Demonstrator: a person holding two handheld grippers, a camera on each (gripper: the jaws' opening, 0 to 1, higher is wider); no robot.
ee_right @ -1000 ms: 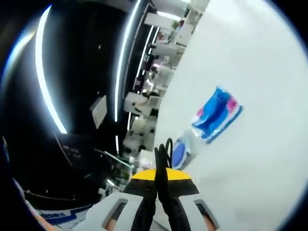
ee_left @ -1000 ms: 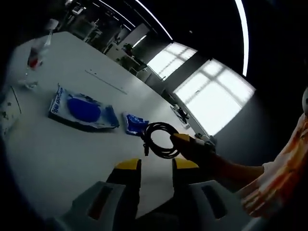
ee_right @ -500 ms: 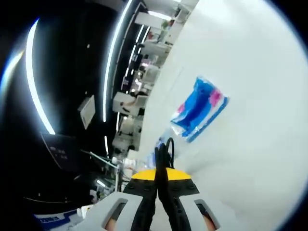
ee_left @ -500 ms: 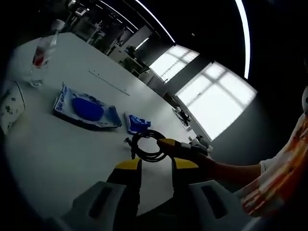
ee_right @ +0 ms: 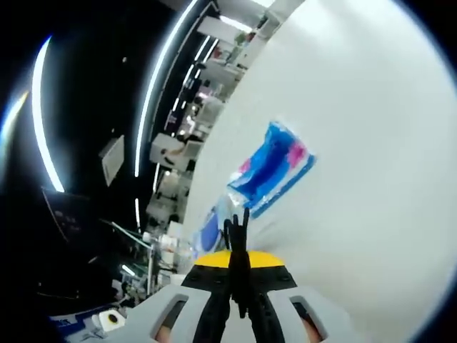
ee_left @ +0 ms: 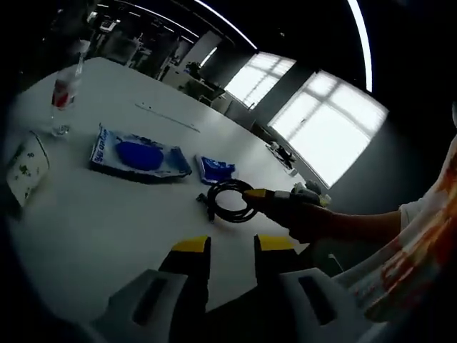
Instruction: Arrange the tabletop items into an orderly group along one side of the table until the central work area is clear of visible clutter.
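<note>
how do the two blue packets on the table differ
The large blue packet is plainly bigger than the small blue packet, and long and flat with a dark blue oval on it. The small one lies closer to the coiled black cable in the right hand-held gripper. Both rest on the white table.

Around me the room is dim under a dark ceiling, with a long strip light curving at one o'clock. Big bright windows glow at two o'clock beyond the white table. At eleven o'clock, crowded desks and shelves recede beneath more light strips.
</note>
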